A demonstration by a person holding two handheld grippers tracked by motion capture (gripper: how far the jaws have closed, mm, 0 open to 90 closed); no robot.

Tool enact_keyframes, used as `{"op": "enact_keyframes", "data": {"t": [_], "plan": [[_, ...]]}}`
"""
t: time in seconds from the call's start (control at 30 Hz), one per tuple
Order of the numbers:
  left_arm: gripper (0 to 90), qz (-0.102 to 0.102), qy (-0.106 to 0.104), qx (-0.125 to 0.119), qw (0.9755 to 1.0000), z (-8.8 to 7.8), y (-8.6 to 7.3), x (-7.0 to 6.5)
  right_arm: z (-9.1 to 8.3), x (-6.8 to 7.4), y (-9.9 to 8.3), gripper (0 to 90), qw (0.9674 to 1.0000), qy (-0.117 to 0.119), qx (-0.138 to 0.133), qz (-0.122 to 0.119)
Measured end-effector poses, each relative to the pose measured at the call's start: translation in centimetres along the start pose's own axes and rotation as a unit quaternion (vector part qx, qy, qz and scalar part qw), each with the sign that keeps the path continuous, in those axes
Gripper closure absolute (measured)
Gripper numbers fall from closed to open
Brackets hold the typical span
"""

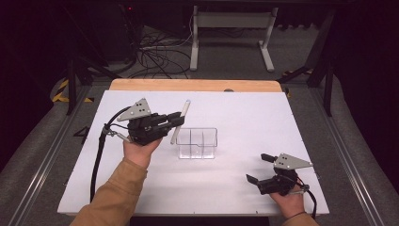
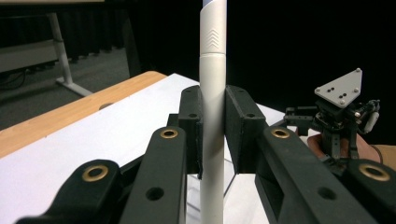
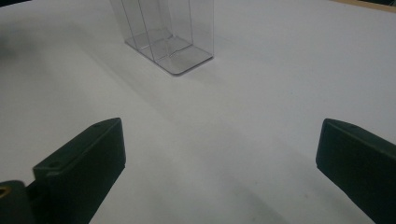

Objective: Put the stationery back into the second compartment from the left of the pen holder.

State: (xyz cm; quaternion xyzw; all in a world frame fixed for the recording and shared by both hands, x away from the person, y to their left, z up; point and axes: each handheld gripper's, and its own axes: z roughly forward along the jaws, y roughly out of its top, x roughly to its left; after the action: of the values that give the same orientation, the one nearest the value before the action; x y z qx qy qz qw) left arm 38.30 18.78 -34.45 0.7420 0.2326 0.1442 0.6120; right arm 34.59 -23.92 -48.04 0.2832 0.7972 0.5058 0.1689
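Your left claw (image 1: 178, 118) is clamped on the white marker (image 1: 180, 123), held slanted above the tabletop (image 1: 244, 113), just left of the clear divided holder (image 1: 197, 142) standing near the middle. To seat it well, bring the marker upright over one compartment, lower its bottom end past the rim, then release. Your right claw (image 1: 259, 168) rests near the front right corner, jaws apart and empty. Markings: a chevron pattern embossed on the marker's cap; no legible brand or writing.
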Motion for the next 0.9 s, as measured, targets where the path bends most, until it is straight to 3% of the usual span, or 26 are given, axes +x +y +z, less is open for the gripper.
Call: {"op": "enact_keyframes", "data": {"t": [0.9], "plan": [[77.9,-0.004,-0.019,-0.003,0.9998,5.9,-0.1,-0.3,0.0,0.0,0.0,1.9,1.0,0.004,0.001,-0.003]]}}
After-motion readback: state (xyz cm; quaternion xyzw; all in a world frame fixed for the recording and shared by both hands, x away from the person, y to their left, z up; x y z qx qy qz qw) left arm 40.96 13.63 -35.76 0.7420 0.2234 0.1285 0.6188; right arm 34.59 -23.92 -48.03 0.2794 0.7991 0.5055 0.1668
